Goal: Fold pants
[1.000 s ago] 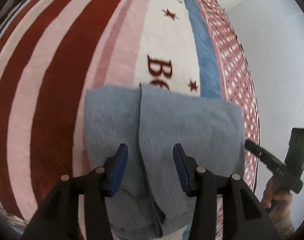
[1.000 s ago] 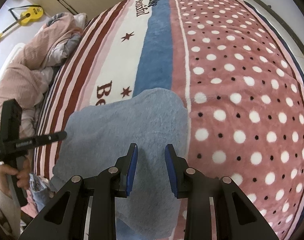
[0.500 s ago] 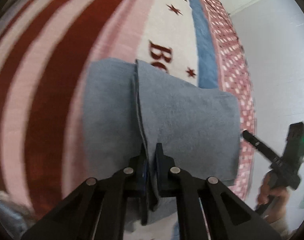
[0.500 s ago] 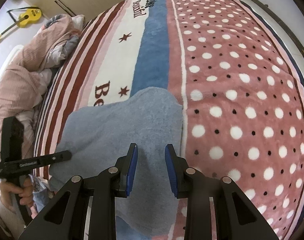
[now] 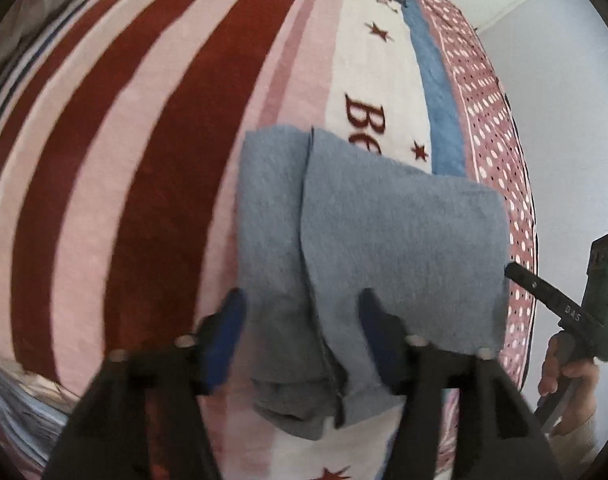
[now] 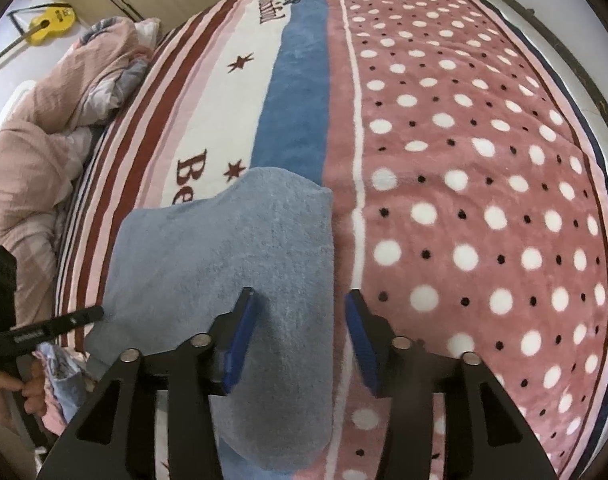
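Folded pants (image 5: 383, 240) on blanket (image 5: 144, 160); grippers (image 6: 300, 336) agape

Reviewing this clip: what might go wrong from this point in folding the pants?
1. The blue fleece pants hang over the striped and dotted blanket's near edge and could slide off.
2. Both the left hand-held gripper and the right hand-held gripper are open, so nothing restrains the stacked layers.

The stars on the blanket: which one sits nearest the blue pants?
The dark red star beside the "Be" lettering, almost touching the pants; the other star lies far up the white stripe.
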`<state>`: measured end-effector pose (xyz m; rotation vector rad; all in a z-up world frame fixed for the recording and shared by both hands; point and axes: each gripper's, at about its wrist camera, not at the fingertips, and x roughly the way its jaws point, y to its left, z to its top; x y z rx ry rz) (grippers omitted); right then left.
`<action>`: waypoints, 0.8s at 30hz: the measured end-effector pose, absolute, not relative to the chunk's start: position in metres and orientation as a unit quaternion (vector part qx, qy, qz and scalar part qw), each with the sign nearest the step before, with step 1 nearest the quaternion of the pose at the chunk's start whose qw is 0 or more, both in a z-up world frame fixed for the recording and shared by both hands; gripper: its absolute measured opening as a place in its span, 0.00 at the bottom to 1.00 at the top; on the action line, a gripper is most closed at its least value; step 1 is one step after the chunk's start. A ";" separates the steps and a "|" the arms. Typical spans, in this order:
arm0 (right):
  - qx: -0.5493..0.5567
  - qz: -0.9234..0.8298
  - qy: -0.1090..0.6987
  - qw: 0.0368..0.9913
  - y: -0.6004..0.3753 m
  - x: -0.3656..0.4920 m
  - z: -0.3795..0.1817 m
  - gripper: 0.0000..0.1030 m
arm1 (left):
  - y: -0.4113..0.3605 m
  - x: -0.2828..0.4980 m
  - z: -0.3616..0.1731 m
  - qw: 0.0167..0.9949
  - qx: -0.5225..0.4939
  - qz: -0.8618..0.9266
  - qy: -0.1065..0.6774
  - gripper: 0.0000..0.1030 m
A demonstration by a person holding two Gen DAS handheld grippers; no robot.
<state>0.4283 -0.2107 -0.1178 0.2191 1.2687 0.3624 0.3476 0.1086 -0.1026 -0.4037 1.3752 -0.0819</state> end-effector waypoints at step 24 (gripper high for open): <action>0.066 0.240 0.602 0.758 -0.165 0.400 -0.137 0.18 | 0.104 0.350 -0.137 0.738 -0.267 -0.082 0.614 0.16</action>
